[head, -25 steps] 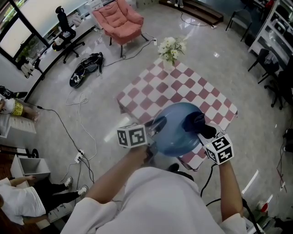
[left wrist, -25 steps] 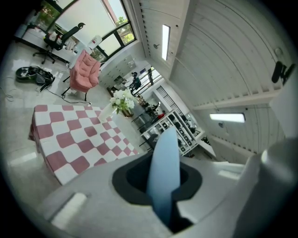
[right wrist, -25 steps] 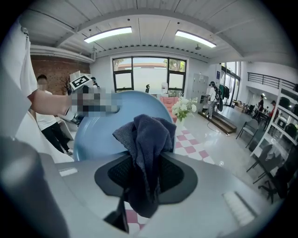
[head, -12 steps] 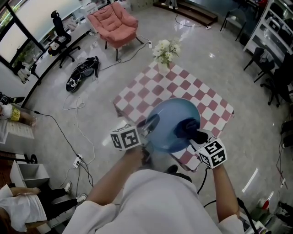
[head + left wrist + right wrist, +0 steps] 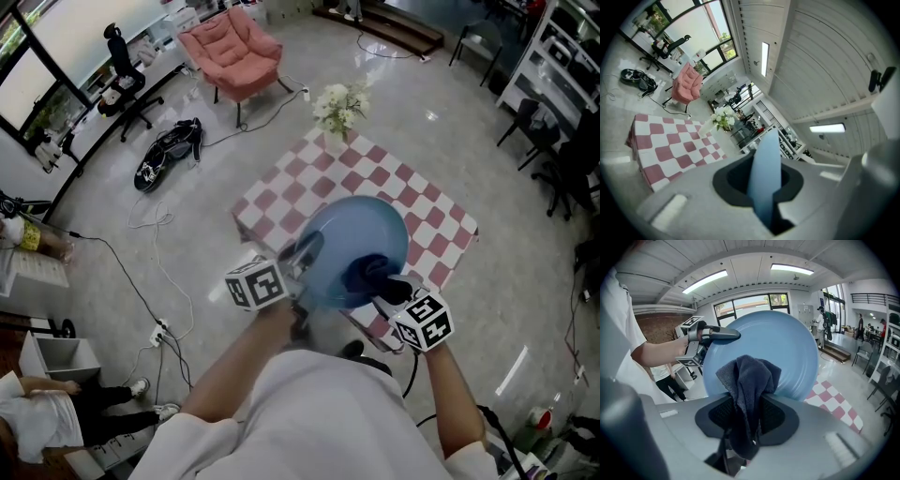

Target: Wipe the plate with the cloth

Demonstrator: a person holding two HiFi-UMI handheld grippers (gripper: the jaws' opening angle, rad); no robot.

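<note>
Dark cloth (image 5: 749, 380) over right claw (image 5: 745, 425) tips and lower plate (image 5: 787, 348) face.

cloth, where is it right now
In the right gripper view, the cloth is clamped in the right gripper, bunched against the blue plate, which the left gripper holds by its rim above the checkered table.

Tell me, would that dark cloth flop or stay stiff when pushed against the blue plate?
Probably floppy: the cloth bunches and droops in folds from the right gripper. Likely light and not slippery, judging by its fuzzy weave.
</note>
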